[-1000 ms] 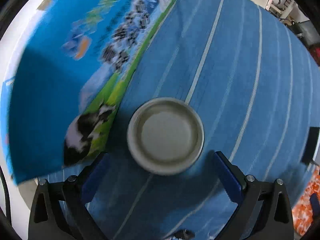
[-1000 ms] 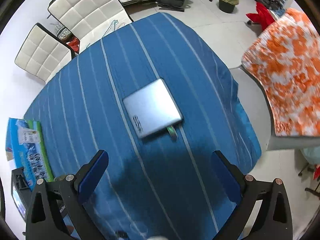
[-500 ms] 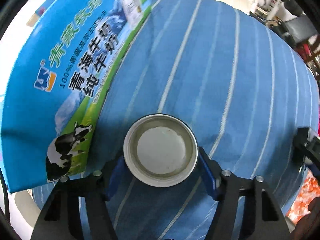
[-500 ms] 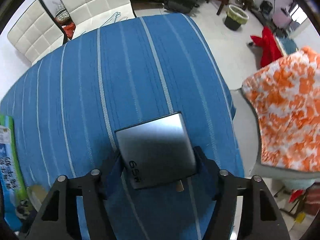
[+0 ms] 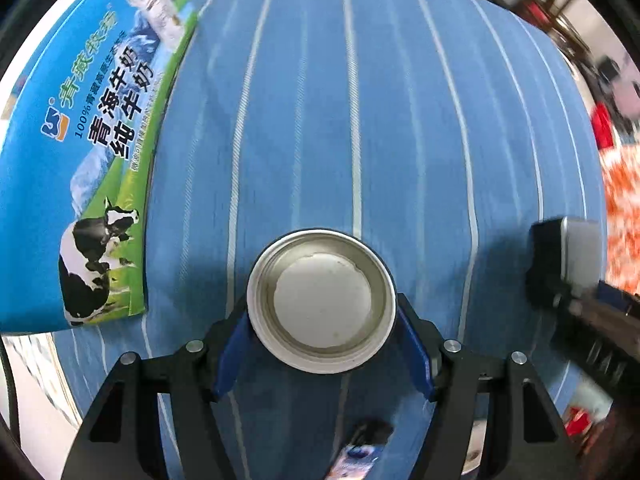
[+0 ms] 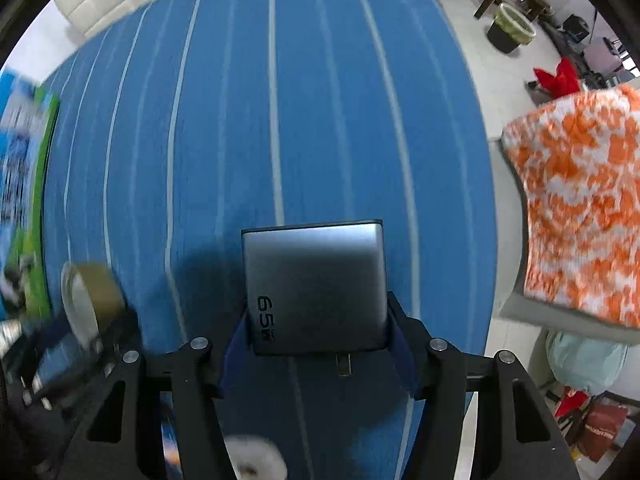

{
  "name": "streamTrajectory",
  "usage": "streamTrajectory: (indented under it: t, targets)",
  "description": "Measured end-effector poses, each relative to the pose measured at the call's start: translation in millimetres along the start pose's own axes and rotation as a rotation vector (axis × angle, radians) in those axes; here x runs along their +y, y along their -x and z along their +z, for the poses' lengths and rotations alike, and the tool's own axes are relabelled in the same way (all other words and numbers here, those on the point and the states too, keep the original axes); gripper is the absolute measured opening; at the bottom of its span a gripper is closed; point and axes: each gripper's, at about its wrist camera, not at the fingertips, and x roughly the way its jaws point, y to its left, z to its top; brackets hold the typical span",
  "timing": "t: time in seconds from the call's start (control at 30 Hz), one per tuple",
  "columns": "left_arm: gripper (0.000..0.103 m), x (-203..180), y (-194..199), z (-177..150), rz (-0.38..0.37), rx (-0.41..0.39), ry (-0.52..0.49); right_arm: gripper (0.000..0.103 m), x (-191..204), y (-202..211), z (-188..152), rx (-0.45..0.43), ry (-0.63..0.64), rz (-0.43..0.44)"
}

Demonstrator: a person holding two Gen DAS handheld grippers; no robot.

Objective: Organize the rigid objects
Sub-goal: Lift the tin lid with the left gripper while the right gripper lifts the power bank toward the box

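In the left wrist view a round tin can (image 5: pixel 322 300) with a pale lid sits between the blue pads of my left gripper (image 5: pixel 323 346), which is shut on it above the blue striped tablecloth (image 5: pixel 360 120). In the right wrist view my right gripper (image 6: pixel 316 344) is shut on a silver charger block (image 6: pixel 314 286) marked 65W, its metal prong pointing toward the camera. The same can (image 6: pixel 90 294) shows at the left of the right wrist view, and the charger (image 5: pixel 568 264) at the right edge of the left wrist view.
A blue milk carton box (image 5: pixel 80 152) with a cow picture lies along the table's left side. A chair with an orange and white cover (image 6: pixel 580 208) stands off the table's right edge. A white roll (image 6: pixel 256 460) lies near the front edge.
Both grippers went from open to shut: the left closed on the can, the right on the charger. Both objects now look raised off the cloth, and the views have swung.
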Motion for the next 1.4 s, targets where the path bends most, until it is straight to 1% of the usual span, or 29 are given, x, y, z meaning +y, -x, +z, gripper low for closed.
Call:
streamTrajectory:
  t: [0.07,0.1,0.17,0.23,0.27,0.33,0.37,0.4,0.43,0.5,0.53,0.67,1.03,1.17,1.4]
  targets:
    - [0.065,-2,0,-6,-0.004,-0.008,-0.026,0.063,0,0,-16,-0.012,-0.003,-0.013]
    - [0.065,-4,0,-8,-0.007,-0.006,-0.031,0.064,-1,1,-18,-0.024,-0.008,-0.017]
    - [0.065,3,3,-11,-0.006,0.0,-0.049,0.066,-1,-1,-20,-0.021,-0.028,-0.019]
    - [0.065,-2,0,-8,-0.001,0.013,-0.072,0.069,-3,0,-18,-0.028,-0.067,-0.002]
    - [0.064,3,-4,6,-0.009,0.018,-0.076,0.07,-2,1,-15,-0.029,-0.076,0.002]
    - [0.064,-3,-6,10,-0.021,0.027,-0.069,0.071,-1,1,-10,-0.037,-0.081,-0.006]
    - [0.063,-5,-6,10,-0.02,0.026,-0.071,0.07,1,1,-9,-0.041,-0.081,-0.018]
    - [0.063,-4,-6,10,-0.018,0.022,-0.075,0.066,3,2,-8,-0.044,-0.078,-0.031]
    - [0.063,4,-4,16,-0.017,0.018,-0.077,0.064,5,3,-8,-0.052,-0.066,-0.041]
    - [0.063,7,-2,17,-0.012,0.006,-0.075,0.063,10,5,-8,-0.055,-0.06,-0.047]
    - [0.063,19,-3,24,-0.012,0.002,-0.074,0.063,10,5,-8,-0.057,-0.058,-0.047]
    - [0.063,35,5,17,-0.007,-0.024,-0.079,0.062,12,8,-13,-0.082,-0.046,-0.049]
    - [0.063,59,33,4,-0.01,-0.082,-0.119,0.062,25,16,-44,-0.161,-0.039,-0.04]
    - [0.063,62,50,-3,-0.01,-0.11,-0.14,0.061,28,25,-54,-0.212,-0.041,-0.037]
    - [0.063,76,71,-10,-0.028,-0.153,-0.162,0.061,30,39,-64,-0.272,-0.052,-0.041]
